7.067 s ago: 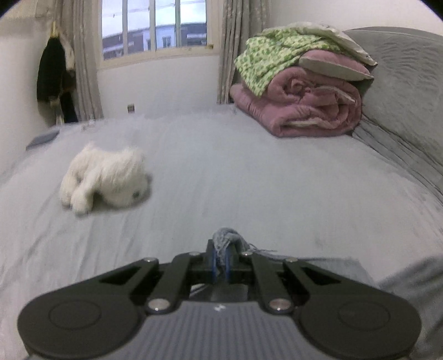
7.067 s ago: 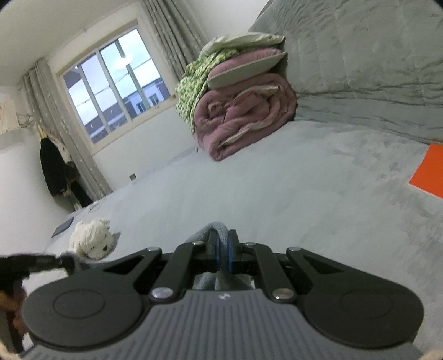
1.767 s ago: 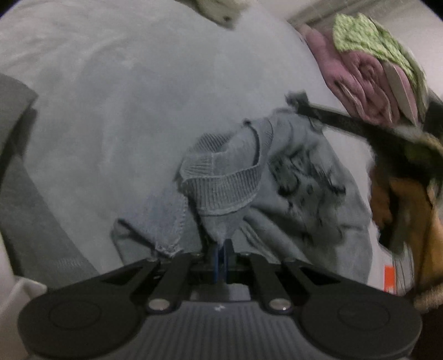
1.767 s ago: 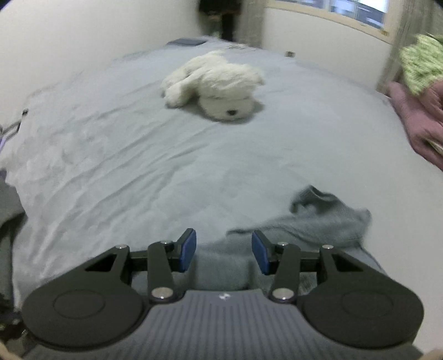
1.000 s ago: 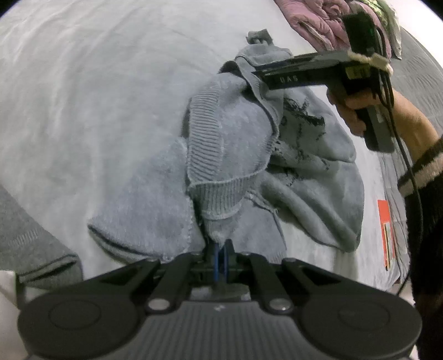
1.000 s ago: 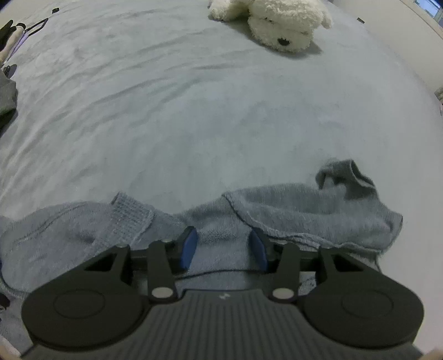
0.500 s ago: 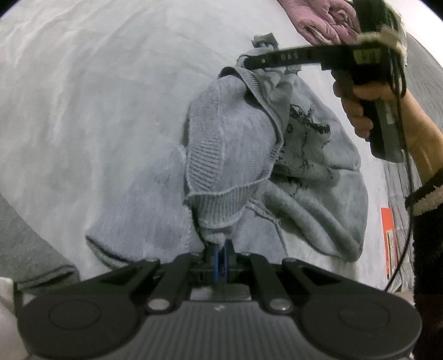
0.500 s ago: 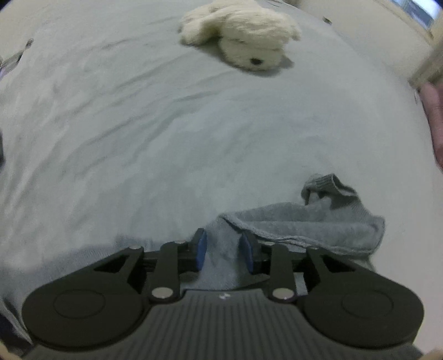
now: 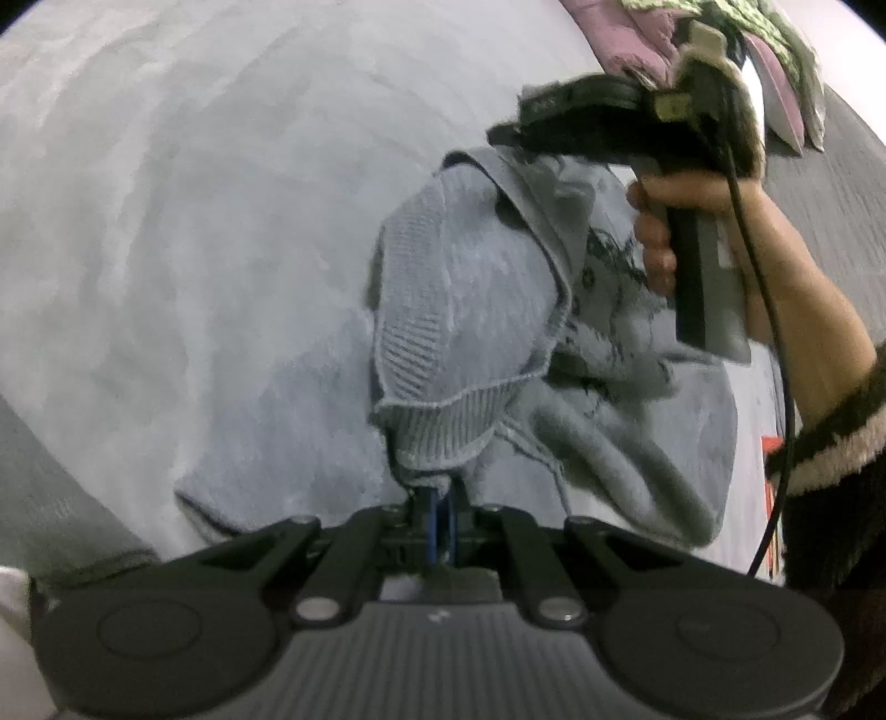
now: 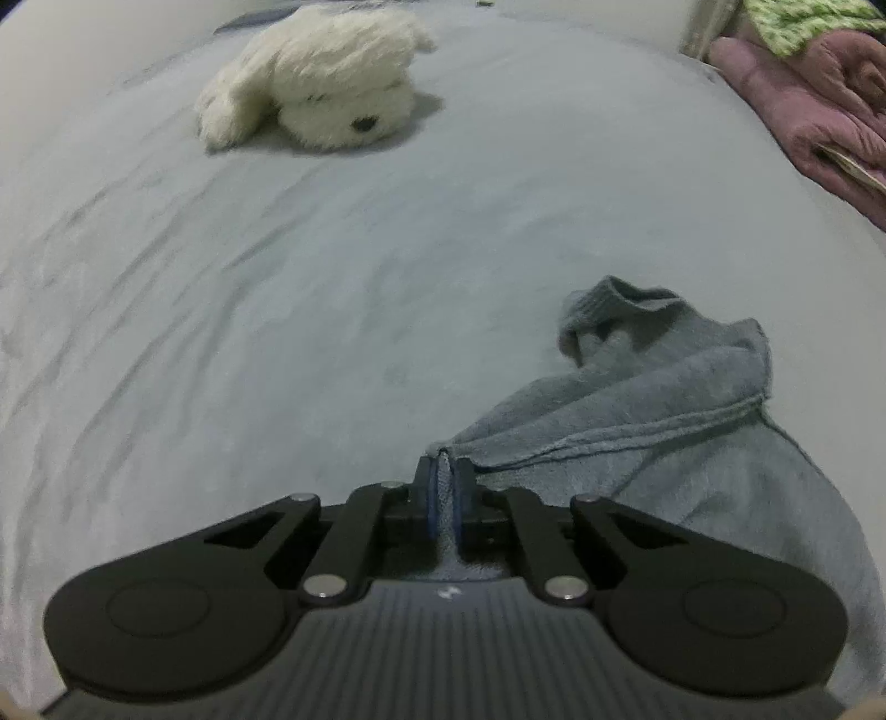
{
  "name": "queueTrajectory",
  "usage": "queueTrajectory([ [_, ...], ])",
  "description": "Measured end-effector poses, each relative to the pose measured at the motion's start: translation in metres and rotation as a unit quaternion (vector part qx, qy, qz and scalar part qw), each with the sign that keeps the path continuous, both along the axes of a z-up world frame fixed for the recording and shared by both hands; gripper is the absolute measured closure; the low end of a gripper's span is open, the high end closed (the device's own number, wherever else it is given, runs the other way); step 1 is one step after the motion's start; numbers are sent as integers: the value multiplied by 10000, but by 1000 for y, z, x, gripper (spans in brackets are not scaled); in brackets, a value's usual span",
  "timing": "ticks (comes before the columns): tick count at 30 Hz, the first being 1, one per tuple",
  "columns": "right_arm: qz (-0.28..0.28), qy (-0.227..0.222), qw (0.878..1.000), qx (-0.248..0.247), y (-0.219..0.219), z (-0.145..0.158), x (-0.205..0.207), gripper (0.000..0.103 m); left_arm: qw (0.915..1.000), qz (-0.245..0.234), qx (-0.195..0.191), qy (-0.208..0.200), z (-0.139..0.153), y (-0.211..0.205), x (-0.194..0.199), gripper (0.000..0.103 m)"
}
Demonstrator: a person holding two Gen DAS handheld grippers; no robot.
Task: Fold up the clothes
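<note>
A grey sweater [image 9: 470, 310] lies crumpled on a pale grey bedsheet [image 9: 194, 221], and both grippers have hold of it. The left gripper [image 9: 439, 518] is clamped on the ribbed edge of the knit, a fold of which bunches up just above its closed blue pads. From there the sweater stretches away across the bed to the right gripper [image 10: 443, 501], which the left wrist view shows from the side, held in the person's right hand [image 9: 698, 221] above the far part of the garment.

In the right wrist view, the right gripper's jaws have just closed and now pinch a thin ridge of grey fabric between the blue pads. The rest of the sweater spreads off to the right of that gripper, with a cuff or sleeve end [image 10: 614, 310] lifted and curled beyond it. A dark print shows on the part of the sweater near the person's hand.

A white plush dog [image 10: 315, 105] lies on the sheet well beyond the sweater. A folded pink quilt [image 10: 808, 105] sits at the far right edge of the bed, with a green patterned cloth [image 10: 803, 22] on top of it.
</note>
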State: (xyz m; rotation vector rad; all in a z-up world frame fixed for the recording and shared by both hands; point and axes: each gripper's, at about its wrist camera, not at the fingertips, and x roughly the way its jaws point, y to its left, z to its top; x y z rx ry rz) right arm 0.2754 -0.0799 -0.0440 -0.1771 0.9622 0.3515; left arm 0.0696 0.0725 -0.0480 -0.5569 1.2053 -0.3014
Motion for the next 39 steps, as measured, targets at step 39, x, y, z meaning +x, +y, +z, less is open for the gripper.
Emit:
queueTrajectory([
  [39,-1996,-1630,9568,1344,-129,50,97,100,9027,1774,3372,-1999,45,17,302,100],
])
